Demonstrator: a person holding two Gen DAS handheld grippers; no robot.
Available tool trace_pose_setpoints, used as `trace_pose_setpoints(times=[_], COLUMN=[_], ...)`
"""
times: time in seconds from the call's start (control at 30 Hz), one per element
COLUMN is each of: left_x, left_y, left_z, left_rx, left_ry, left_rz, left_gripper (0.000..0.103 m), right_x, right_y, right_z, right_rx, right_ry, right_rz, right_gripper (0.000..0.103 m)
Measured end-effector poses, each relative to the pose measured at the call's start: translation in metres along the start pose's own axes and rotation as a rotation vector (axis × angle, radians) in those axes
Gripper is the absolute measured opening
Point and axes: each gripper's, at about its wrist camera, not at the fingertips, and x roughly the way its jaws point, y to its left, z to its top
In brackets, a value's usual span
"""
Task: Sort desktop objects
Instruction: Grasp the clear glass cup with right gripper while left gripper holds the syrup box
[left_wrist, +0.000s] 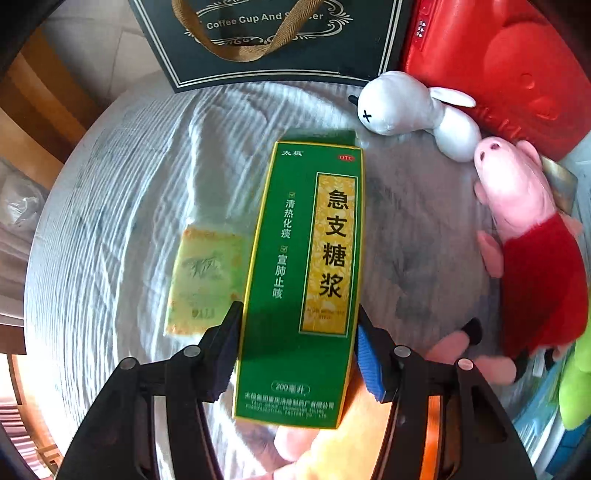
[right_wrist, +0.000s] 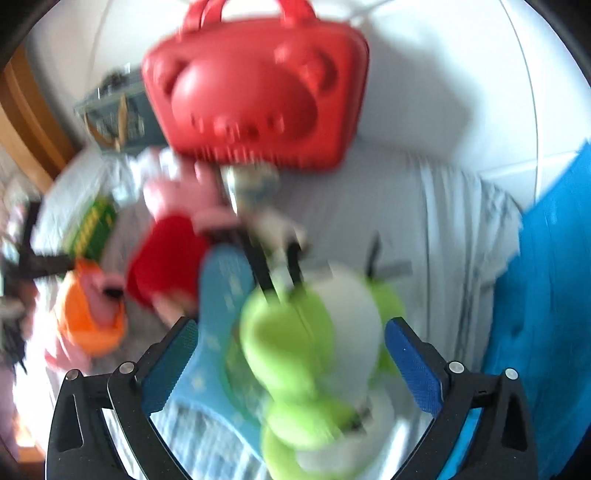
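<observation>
My left gripper (left_wrist: 295, 354) with jaws clamped on a tall glossy green cardboard medicine box (left_wrist: 299, 280) above the ribbed white cloth (left_wrist: 110, 221), my right gripper (right_wrist: 291, 365) with jaws spread wide around a fuzzy green-and-white plush toy (right_wrist: 314, 354), pads not pressing it, soft pink pig plush (left_wrist: 524, 229) beside a moulded red plastic case (right_wrist: 255, 92).

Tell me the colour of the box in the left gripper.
Green box with a yellow label panel, clearest in the left wrist view.
</observation>
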Motion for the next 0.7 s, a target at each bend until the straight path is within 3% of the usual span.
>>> trace_pose_setpoints(times=[0.03,0.13,0.17,0.33,0.43,0.5,0.53,0.6,0.7], left_x=[0.005,0.014,0.011,0.012,0.014,0.012,0.01,0.003,-0.014], left_y=[-0.001,-0.003,-0.006,-0.005,-0.008,-0.008,-0.01,-0.016,-0.022], left_z=[0.004,0.012,0.027,0.056,0.07,0.076,0.077,0.07,0.064], left_rx=[-0.009,-0.012,-0.009,-0.043,-0.054,-0.058,-0.057,-0.057,-0.065], left_ry=[0.001,-0.004,-0.017,-0.058,-0.073,-0.085,-0.092,-0.11,-0.156], left_rz=[0.0,0.009,0.017,0.018,0.009,0.002,0.0,0.0,-0.012], left_gripper=[0.055,0.054,0.054,0.053,0.053,0.053,0.053,0.053,0.053], right_x=[0.003,0.034,0.045,0.111,0.136,0.148,0.154,0.159,0.146], right_y=[0.003,0.006,0.002,0.009,0.01,0.013,0.014,0.018,0.023], right_z=[0.01,0.033,0.045,0.066,0.073,0.077,0.078,0.077,0.07], right_rx=[0.013,0.06,0.077,0.083,0.093,0.093,0.089,0.074,0.059], right_ry=[-0.014,-0.004,0.012,0.07,0.079,0.083,0.082,0.075,0.028], right_rz=[0.022,0.052,0.066,0.064,0.065,0.085,0.091,0.093,0.079], right_gripper=[0.098,0.073,0.071,0.072,0.083,0.085,0.084,0.072,0.069])
